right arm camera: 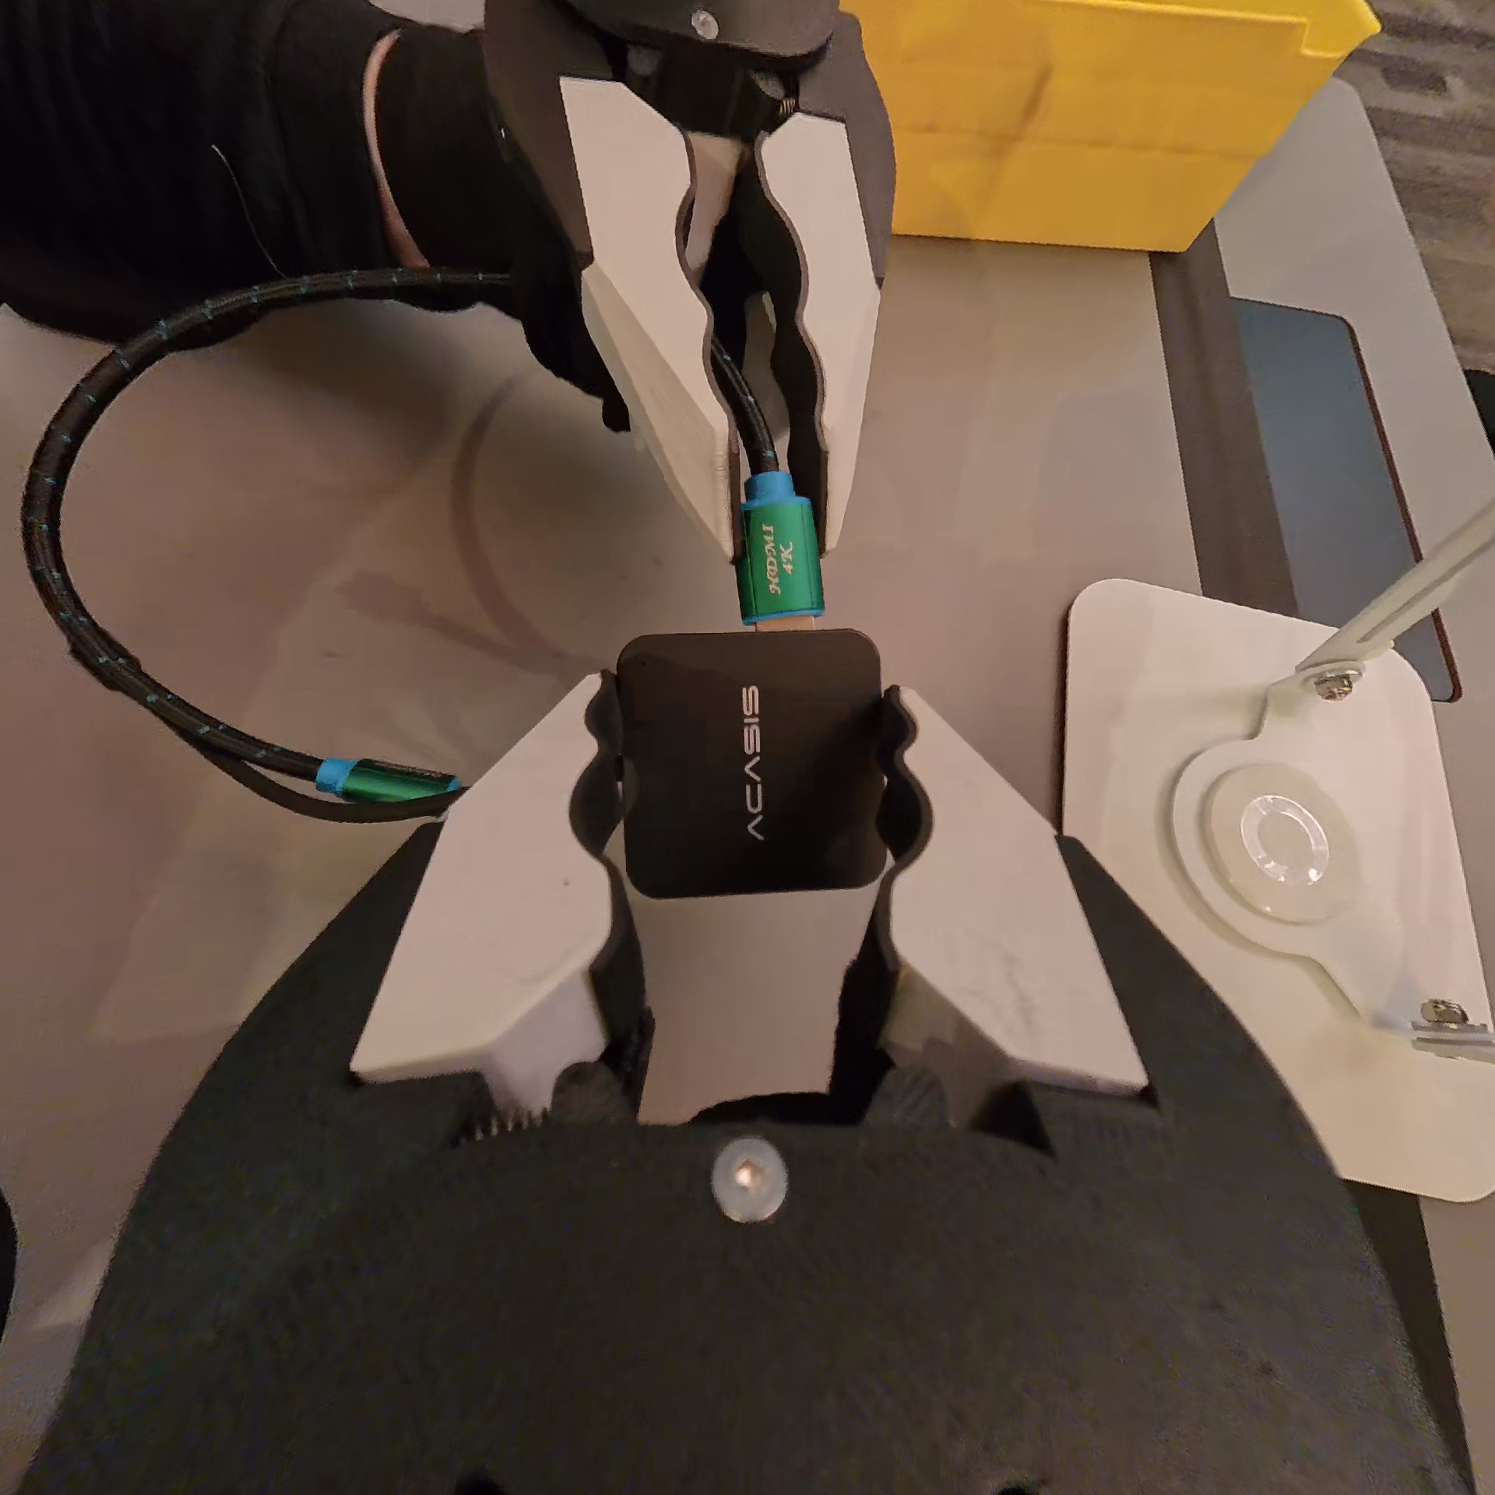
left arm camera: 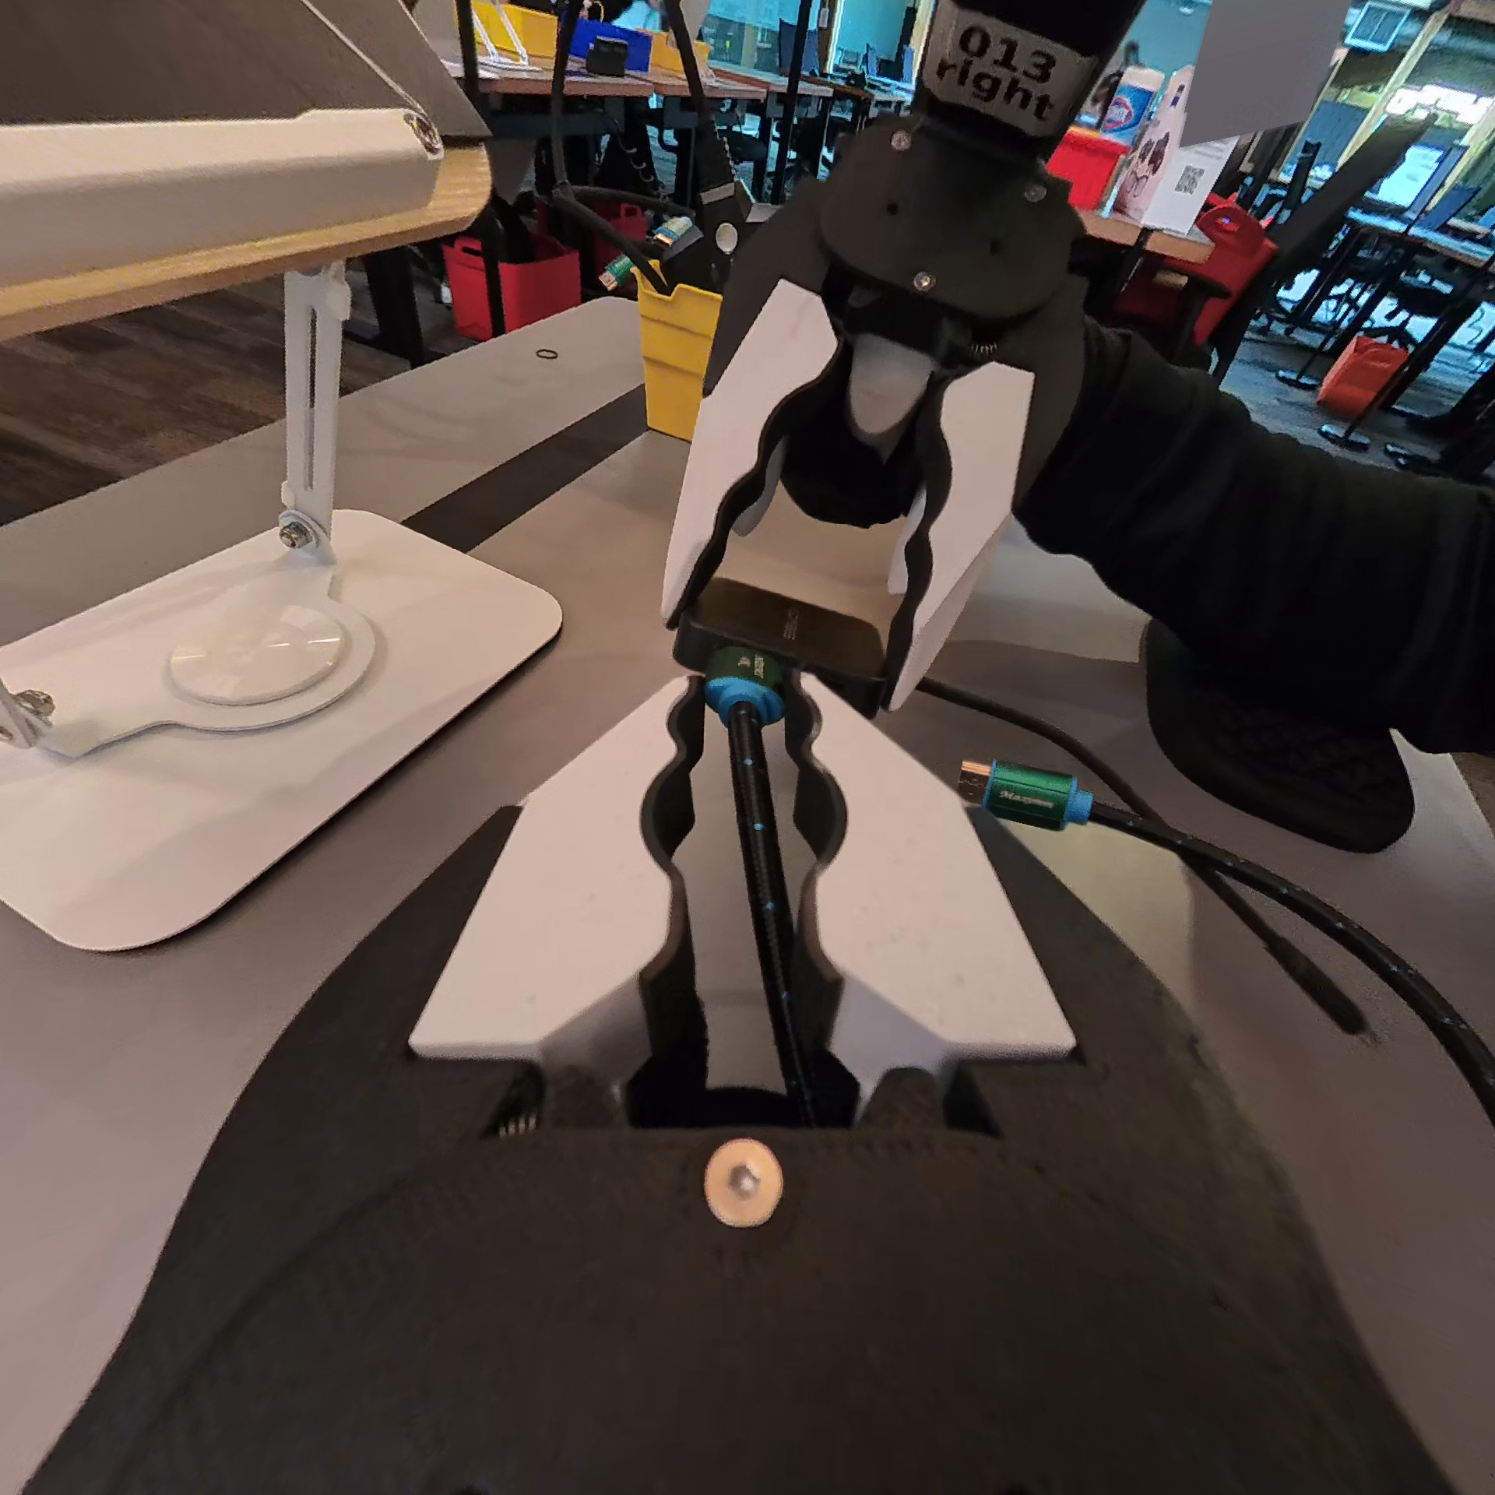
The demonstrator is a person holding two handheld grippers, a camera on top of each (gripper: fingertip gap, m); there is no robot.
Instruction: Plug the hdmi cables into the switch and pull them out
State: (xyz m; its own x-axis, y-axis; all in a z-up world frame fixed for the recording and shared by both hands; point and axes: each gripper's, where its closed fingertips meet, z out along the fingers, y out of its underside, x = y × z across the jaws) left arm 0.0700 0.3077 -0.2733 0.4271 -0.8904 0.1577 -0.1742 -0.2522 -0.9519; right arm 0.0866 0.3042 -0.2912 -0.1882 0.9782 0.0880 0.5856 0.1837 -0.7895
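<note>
A black square hdmi switch point(right arm camera: 748, 760) lies on the grey table, and my right gripper point(right arm camera: 748, 696) is shut on its two sides. My left gripper point(right arm camera: 781, 550) faces it from the far side, shut on a green hdmi plug point(right arm camera: 781, 566) with a blue collar and a black braided cable. The plug's gold tip meets the switch's far edge, with a short gold strip still showing. In the left wrist view, my left gripper point(left arm camera: 744, 688) holds the plug point(left arm camera: 740, 671) against the switch point(left arm camera: 785, 631), held by the right gripper point(left arm camera: 781, 659). A second green plug point(right arm camera: 388, 781) lies loose on the table point(left arm camera: 1027, 789).
A white stand base point(right arm camera: 1213, 809) sits close to the switch, with its arm and board overhead point(left arm camera: 243, 728). A yellow bin point(right arm camera: 1052, 121) stands behind the left gripper point(left arm camera: 675, 356). The loose cable loops over the table point(right arm camera: 65, 566). A dark pad point(right arm camera: 1310, 445) lies beyond the stand. The grippers are tip to tip, or close to it.
</note>
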